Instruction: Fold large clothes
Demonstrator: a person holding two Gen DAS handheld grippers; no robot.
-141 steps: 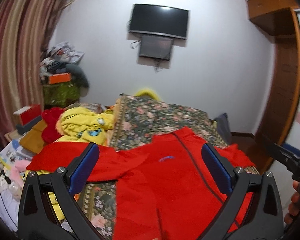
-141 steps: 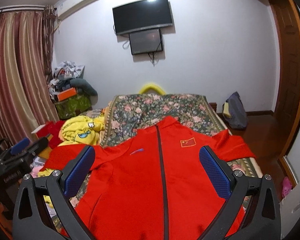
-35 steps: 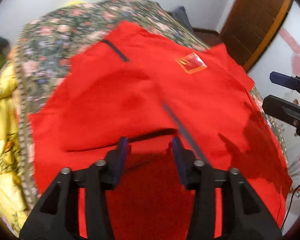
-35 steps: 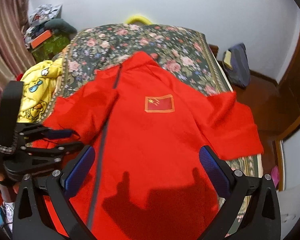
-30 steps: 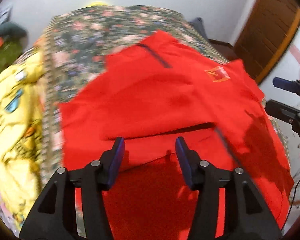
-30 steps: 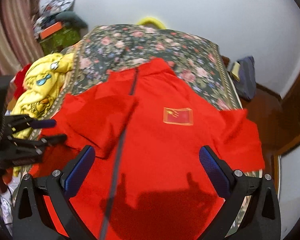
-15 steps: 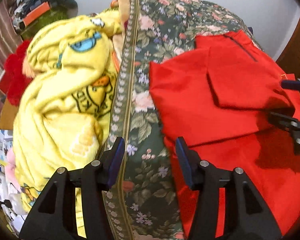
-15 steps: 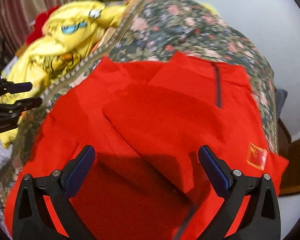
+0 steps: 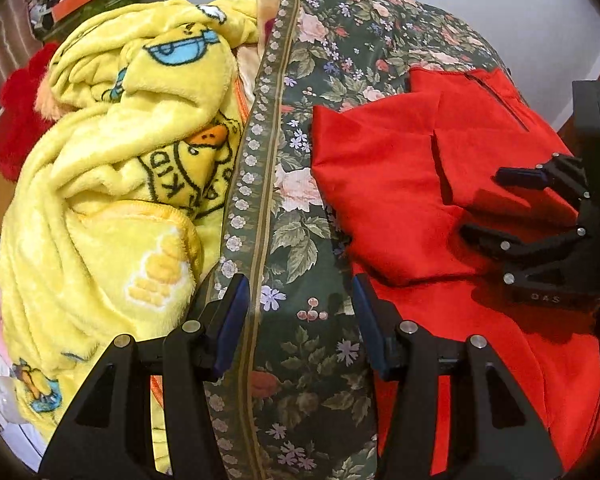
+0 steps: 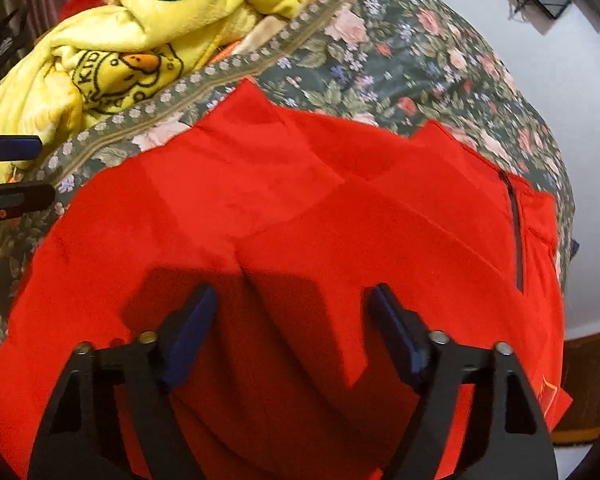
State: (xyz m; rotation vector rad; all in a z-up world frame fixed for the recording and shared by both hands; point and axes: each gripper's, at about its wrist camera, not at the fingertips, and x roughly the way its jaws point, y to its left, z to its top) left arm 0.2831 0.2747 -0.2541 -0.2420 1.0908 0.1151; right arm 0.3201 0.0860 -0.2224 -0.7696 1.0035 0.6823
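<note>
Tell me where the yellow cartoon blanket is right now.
The yellow cartoon blanket lies heaped at the left of the left wrist view, beside the floral bedspread's trimmed edge, apart from the red jacket.

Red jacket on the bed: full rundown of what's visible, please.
The red zip-front jacket lies front-up on the floral green bedspread, in soft matte fabric. One sleeve is folded inward across the chest, its cuff edge lying on the body panel. A dark zipper runs down from the collar, and an orange-outlined badge shows at the frame edge. Both hand-held grippers are open and grip no fabric; whether their fingers touch it is unclear.
</note>
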